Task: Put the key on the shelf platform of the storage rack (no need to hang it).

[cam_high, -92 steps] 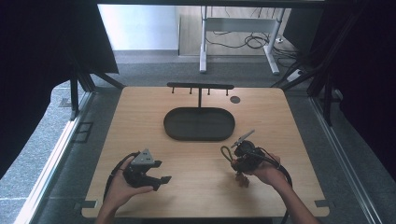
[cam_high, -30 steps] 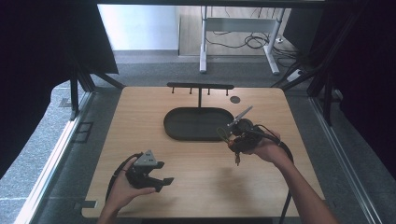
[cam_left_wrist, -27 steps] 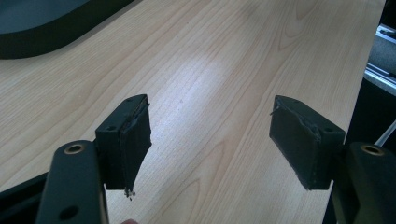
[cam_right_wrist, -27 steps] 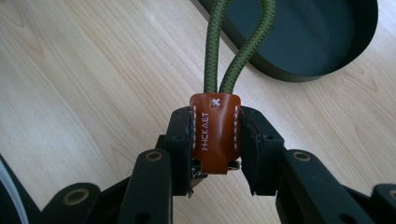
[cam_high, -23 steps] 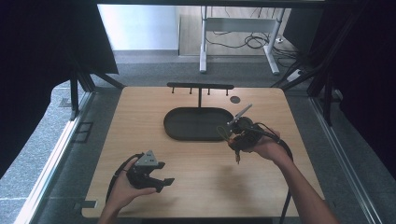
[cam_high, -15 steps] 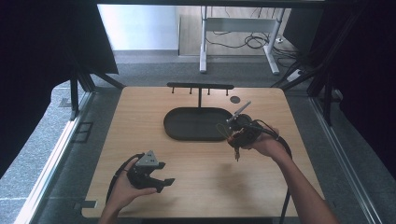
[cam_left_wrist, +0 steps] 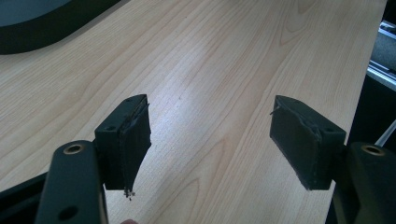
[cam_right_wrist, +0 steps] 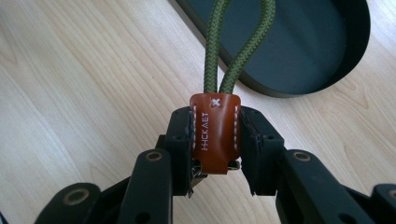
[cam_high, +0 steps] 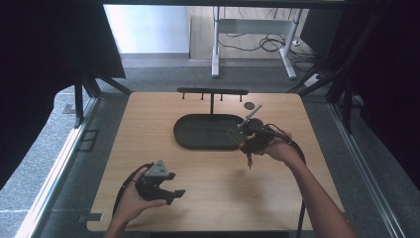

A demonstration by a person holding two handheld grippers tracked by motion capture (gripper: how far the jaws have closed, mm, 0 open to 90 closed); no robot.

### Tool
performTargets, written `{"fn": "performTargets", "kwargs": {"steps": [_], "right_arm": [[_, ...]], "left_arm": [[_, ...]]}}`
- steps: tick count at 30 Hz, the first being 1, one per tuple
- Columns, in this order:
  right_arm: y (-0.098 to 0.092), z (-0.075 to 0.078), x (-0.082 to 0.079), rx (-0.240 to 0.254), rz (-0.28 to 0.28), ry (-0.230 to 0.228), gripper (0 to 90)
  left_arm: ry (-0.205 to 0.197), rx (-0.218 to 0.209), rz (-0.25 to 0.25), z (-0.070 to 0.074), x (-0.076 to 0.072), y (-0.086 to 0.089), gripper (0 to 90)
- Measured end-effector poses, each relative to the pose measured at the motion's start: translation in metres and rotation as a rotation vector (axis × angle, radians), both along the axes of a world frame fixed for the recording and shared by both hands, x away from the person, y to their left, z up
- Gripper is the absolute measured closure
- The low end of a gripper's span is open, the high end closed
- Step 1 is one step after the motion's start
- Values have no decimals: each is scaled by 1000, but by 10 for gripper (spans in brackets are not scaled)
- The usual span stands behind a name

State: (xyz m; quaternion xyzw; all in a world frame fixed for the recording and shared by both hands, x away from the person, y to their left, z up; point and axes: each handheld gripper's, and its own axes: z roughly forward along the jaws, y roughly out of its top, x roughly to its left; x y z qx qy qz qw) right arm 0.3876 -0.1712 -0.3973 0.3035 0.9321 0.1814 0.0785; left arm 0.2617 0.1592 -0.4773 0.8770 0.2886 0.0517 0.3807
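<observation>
On the left of the pale wooden desk, near its front edge, the person's left hand holds the left claw, topped by a grey three-cornered plate. In the high view its jaws are too small to judge. The left claw's own view settles it: the two black pads stand wide apart with nothing between them, bare wood grain showing through the gap. A curved dark edge crosses the top-left corner of that view, cut off by the frame; what it belongs to cannot be told from there.

In the middle of the desk lies a dark oval tray, and behind it stands a low black rack with short pegs. A small dark round spot near the rack is too small to identify.

To the right, the right hand holds the right claw just beside the tray's right end. From above, the held object is only a small brownish shape hanging below the claw. The right claw's view shows it plainly: the jaws are clenched on a brown stitched leather tab with stamped lettering, and a loop of olive-green cord rises from the tab's top and runs out of frame. A bit of metal under the tab is mostly hidden by the jaws.
</observation>
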Motion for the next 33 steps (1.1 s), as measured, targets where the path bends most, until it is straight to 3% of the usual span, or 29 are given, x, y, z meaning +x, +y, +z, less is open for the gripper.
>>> {"fn": "performTargets", "kwargs": {"steps": [16, 33], "right_arm": [[10, 9, 21, -19, 26, -15, 668], [21, 18, 42, -8, 29, -28, 668]], "left_arm": [[6, 13, 1, -2, 1, 0, 292], [2, 11, 2, -1, 1, 2, 291]]}}
